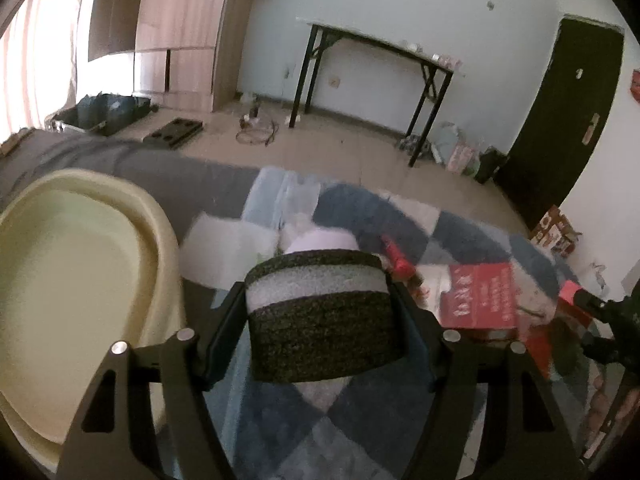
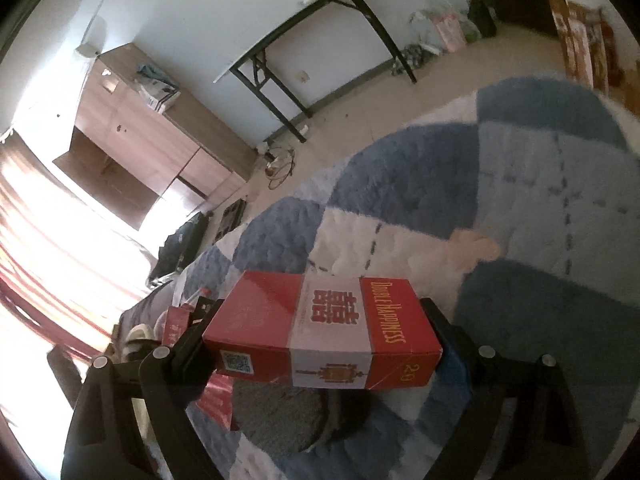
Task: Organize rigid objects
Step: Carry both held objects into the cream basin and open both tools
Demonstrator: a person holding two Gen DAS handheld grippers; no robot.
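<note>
Red "Double Happiness" cigarette box sits lower centre of right wrist frame, clamped lengthwise betw. the two fingers of the right gripper, held above the blue/white checked plush blanket. A small pale pink object lies on the blanket at right, too blurred to name.

Left wrist view: left gripper is closed on a round black-and-white foam block, centre-lower frame, fingers pressing both its sides. Just behind the block, a pale lilac object, blurred. A flat red packet w/ white characters lies on the blanket to the right; part of the other gripper shows at far right edge. Cream plastic basin fills lower left, on a grey sheet beside the blanket.

Background: black folding-leg table vs. white wall at upper centre, wooden wardrobe upper left, dark door at right, open dark case on the floor at left.
</note>
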